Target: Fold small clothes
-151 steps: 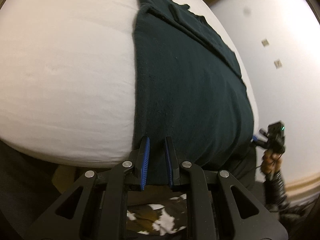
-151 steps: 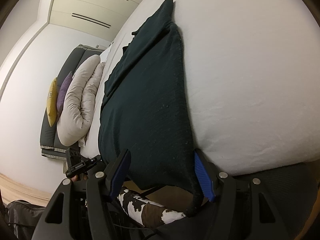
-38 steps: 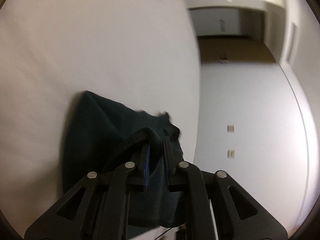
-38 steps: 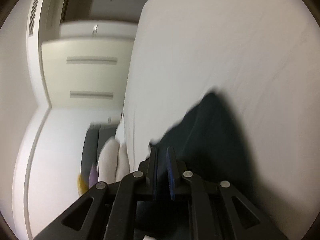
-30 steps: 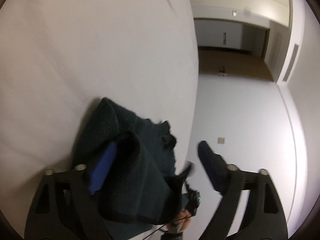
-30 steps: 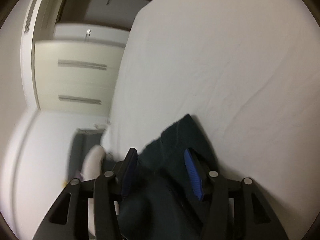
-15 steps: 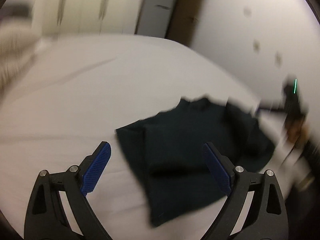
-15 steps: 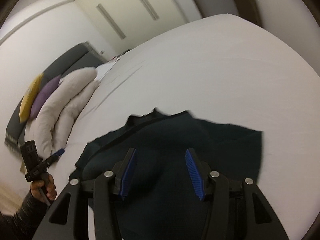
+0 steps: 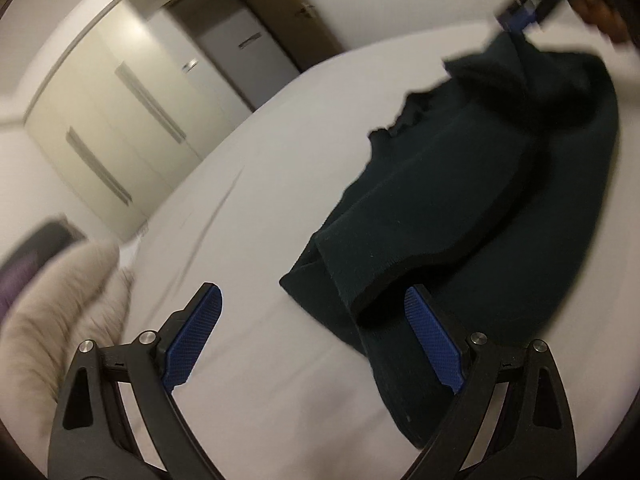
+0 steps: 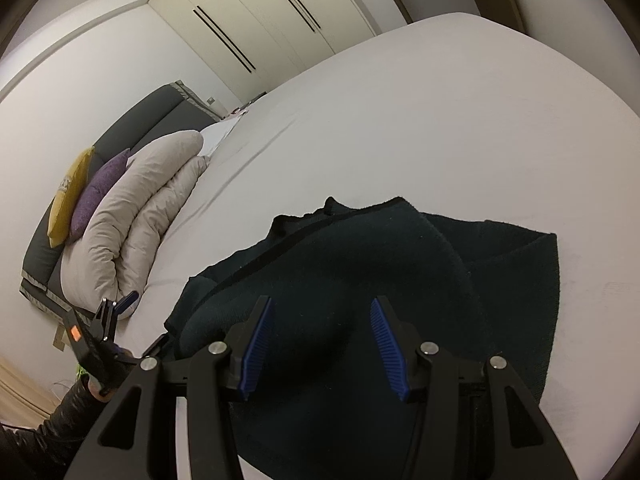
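A dark green garment (image 9: 472, 208) lies folded over on itself on the white bed (image 9: 248, 220), its upper layer loosely humped. My left gripper (image 9: 312, 336) is open and empty, just off the garment's near-left corner. My right gripper (image 10: 322, 344) is open and empty, held over the garment (image 10: 380, 280) on its other side. The right gripper also shows in the left wrist view (image 9: 532, 8) at the garment's far end. The left gripper shows in the right wrist view (image 10: 108, 320) beside the bed edge.
A beige duvet (image 10: 136, 216) with a purple cushion (image 10: 96, 192) and a yellow cushion (image 10: 68, 188) lies against the dark headboard (image 10: 132, 124). Cream wardrobe doors (image 10: 272, 12) stand beyond the bed. The bed's white sheet (image 10: 440, 128) spreads beyond the garment.
Both grippers carried the garment's hem over onto its far part, opened and let go. Since then they have drawn back; the left has swung to the garment's left side.
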The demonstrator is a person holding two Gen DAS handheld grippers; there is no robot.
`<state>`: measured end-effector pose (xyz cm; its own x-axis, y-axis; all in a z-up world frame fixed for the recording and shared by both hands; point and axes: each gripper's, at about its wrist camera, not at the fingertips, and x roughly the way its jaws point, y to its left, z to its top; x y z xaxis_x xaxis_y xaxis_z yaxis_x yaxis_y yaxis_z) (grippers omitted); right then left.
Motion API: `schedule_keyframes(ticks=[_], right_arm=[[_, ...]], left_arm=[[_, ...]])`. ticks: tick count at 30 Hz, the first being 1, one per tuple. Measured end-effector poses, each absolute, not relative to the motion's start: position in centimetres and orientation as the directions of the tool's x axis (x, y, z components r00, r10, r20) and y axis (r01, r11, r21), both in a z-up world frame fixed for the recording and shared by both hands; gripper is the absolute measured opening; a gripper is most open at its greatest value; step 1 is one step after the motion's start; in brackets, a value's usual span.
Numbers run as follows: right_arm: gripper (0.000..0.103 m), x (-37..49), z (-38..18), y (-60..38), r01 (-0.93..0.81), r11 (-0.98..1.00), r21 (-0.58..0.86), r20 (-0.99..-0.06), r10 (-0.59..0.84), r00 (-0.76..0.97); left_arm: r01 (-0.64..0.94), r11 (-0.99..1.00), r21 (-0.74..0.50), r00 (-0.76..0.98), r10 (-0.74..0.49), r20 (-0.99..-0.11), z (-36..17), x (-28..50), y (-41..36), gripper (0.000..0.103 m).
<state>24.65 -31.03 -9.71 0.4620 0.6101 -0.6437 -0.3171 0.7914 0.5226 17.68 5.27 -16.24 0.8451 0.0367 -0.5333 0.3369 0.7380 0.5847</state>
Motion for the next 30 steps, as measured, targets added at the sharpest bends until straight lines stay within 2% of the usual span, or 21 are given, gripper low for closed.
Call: schedule_keyframes(ticks=[3,5,6,7,9,11,15,19,21,23,24,27,30], right_arm=[[0.055,24.6,-9.8,-31.1,-0.315,0.789,0.527,-0.641,0.612,0.462],[0.055,24.7,-10.0,-31.2,-0.312,0.789,0.53,-0.641,0.613,0.462],[0.055,24.7,-10.1,-31.2,-0.309,0.79,0.529,-0.642,0.611,0.463],[0.055,24.7,-10.2,-31.2,-0.305,0.789,0.533,-0.641,0.612,0.463],[0.054,24.6,-10.3,-31.2,-0.306,0.788,0.535,-0.64,0.614,0.462],[0.055,24.6,-10.2,-31.2,-0.316,0.786,0.531,-0.638,0.617,0.461],[0.054,24.9,-10.0,-31.6,-0.316,0.79,0.525,-0.636,0.611,0.471],[0.054,26.0,-10.0,-32.4,-0.285,0.795,0.535,-0.625,0.6,0.499],[0.055,26.6,-10.1,-32.7,-0.268,0.796,0.543,-0.617,0.594,0.516],[0.055,27.3,-10.4,-33.1,-0.237,0.798,0.555,-0.614,0.585,0.53],[0.055,27.6,-10.7,-33.4,-0.221,0.798,0.56,-0.617,0.58,0.532],[0.055,28.4,-11.2,-34.0,-0.188,0.802,0.567,-0.626,0.568,0.535],[0.054,28.9,-11.5,-34.5,-0.18,0.8,0.572,-0.632,0.57,0.525]], left_arm=[[0.345,0.666,0.661,0.863,0.051,-0.502,-17.6,18.1,4.6,0.093],[0.352,0.627,0.695,0.871,0.053,-0.489,-18.5,18.4,4.2,0.084],[0.358,0.614,0.704,0.873,0.047,-0.486,-18.8,18.5,3.9,0.071],[0.369,0.608,0.703,0.87,0.039,-0.491,-19.0,18.7,3.6,0.047],[0.384,0.625,0.679,0.857,0.032,-0.515,-18.9,19.2,3.4,0.017],[0.39,0.677,0.624,0.853,-0.011,-0.522,-17.7,19.5,3.6,0.009],[0.371,0.846,0.383,0.811,-0.094,-0.577,-13.5,22.9,5.4,0.007],[0.23,0.971,0.062,0.758,-0.14,-0.637,-11.3,30.4,9.1,0.007],[0.134,0.987,-0.086,0.664,-0.154,-0.732,-12.6,34.5,10.6,0.007],[0.065,0.996,-0.067,0.547,-0.092,-0.832,-14.8,37.4,10.3,0.008],[0.06,0.996,-0.067,0.521,-0.088,-0.849,-15.4,38.1,10.1,0.008],[0.062,0.995,-0.072,0.537,-0.094,-0.838,-14.8,38.1,9.6,0.01],[0.048,0.997,-0.059,0.537,-0.076,-0.84,-14.1,37.6,9.8,0.02]])
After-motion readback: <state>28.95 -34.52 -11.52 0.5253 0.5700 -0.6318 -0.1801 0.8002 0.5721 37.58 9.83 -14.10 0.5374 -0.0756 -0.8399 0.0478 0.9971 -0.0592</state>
